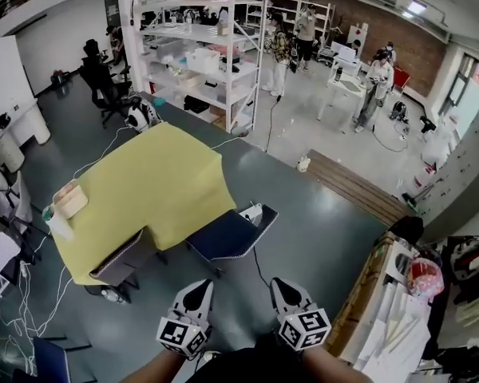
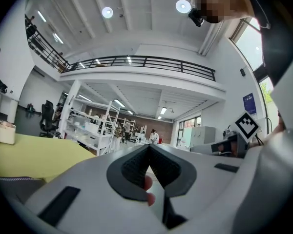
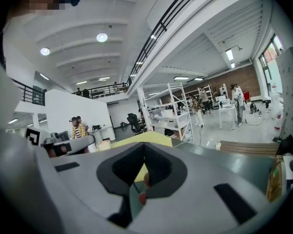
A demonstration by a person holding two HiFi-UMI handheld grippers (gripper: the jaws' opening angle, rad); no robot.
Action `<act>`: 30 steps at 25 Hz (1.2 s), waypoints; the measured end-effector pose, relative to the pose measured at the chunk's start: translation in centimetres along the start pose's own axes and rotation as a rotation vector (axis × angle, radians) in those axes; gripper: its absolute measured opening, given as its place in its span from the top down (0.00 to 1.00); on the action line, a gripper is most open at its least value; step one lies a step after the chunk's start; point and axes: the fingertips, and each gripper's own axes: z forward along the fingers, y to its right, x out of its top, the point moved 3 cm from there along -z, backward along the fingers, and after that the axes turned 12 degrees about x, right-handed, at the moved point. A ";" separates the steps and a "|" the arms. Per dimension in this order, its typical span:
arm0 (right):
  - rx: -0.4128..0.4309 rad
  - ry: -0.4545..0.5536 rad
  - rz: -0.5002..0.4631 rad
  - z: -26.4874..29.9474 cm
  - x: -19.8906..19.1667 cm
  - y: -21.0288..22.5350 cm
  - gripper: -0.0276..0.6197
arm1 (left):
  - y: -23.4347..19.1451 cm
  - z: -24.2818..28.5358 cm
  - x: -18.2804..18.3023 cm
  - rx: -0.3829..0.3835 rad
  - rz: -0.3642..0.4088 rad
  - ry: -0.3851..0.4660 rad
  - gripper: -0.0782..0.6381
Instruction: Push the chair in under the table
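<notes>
Our right gripper [image 3: 144, 145] has its jaws closed together, empty. Past them we see the yellow-covered table [image 3: 154, 136] and white shelving [image 3: 172, 112].

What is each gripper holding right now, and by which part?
Nothing. The left gripper and the right gripper both have their jaws together and empty, apart from the blue chair by the table.

- A yellow cloth [image 1: 156, 186] drapes the whole table, hiding its top and legs.
- The dark blue padded chair [image 1: 227, 236] has its far edge under the cloth's hem.
- A grey chair [image 1: 121, 263] is half covered by the cloth.
- The person's forearms [image 1: 327, 365] are cut off by the head view's bottom edge.
- A small beige box [image 1: 69, 199] is too small to identify.
</notes>
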 end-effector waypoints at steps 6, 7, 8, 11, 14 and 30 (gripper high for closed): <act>-0.025 0.043 0.014 -2.8 1.2 6.4 0.94 | 5.2 5.3 -0.9 -0.028 0.013 -0.029 0.88; -0.029 0.048 0.016 -3.1 1.4 7.5 0.94 | 6.1 6.2 -1.1 -0.037 0.018 -0.033 0.88; -0.033 0.053 0.016 -3.5 1.7 8.6 0.94 | 7.0 7.3 -1.2 -0.046 0.021 -0.037 0.88; -0.048 0.070 0.008 -4.9 2.6 12.5 0.94 | 10.2 10.5 -2.0 -0.072 0.022 -0.045 0.88; -0.064 0.082 0.008 -6.6 3.6 16.4 0.94 | 13.6 13.7 -2.6 -0.097 0.030 -0.049 0.88; -0.148 0.094 0.038 -14.7 5.8 31.6 0.94 | 27.7 26.4 -4.8 -0.210 0.054 -0.091 0.88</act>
